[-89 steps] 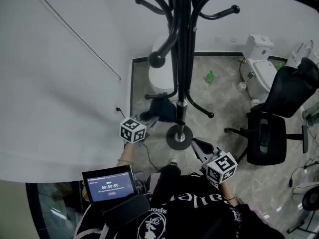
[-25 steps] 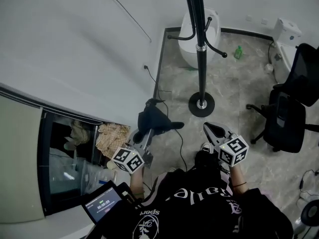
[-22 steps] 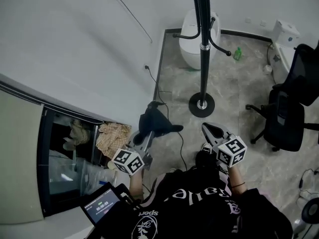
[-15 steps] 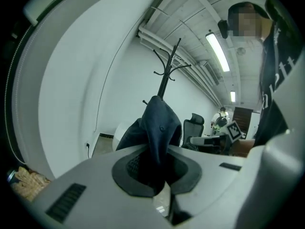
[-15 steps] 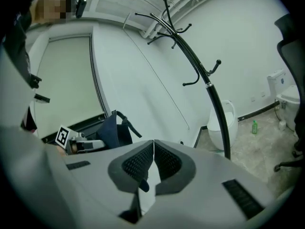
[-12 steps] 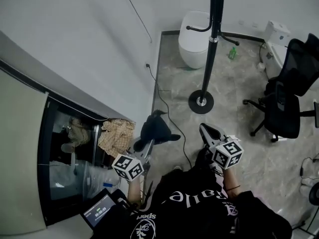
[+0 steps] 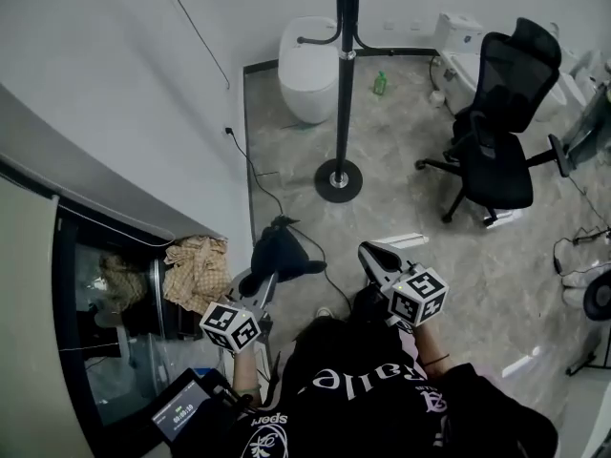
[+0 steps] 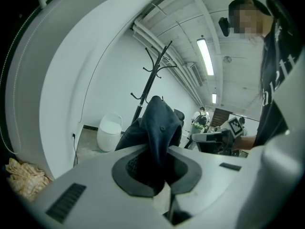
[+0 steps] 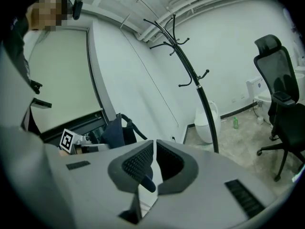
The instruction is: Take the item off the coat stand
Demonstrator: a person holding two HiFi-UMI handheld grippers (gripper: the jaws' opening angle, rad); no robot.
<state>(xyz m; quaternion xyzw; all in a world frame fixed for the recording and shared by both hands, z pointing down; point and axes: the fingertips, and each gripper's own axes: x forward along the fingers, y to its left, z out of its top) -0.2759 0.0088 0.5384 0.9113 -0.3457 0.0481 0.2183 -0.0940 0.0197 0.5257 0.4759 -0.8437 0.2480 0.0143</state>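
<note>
- Since the earliest frame the person has stepped back. The coat stand, which then rose right over the grippers, now stands well apart at the top of the head view, and the dark cap is off its hooks.
- At far left a checkered cloth lies crumpled at the foot of the wall.
- Just right of it, the left gripper is clamped on the dark cap. In its own view the fabric is pinched between the pads, and the cap rises above them with its top button showing.
- The cap is held in the air above the tiled floor, between the cloth and the right gripper and clear of the stand.
- Further back, the stand's round base sits on the floor, with a white fixture beside the pole and a green bottle nearby.
- The right gripper has its jaws together with nothing between them, as its own view shows.
- At far right stands a black office chair.
</note>
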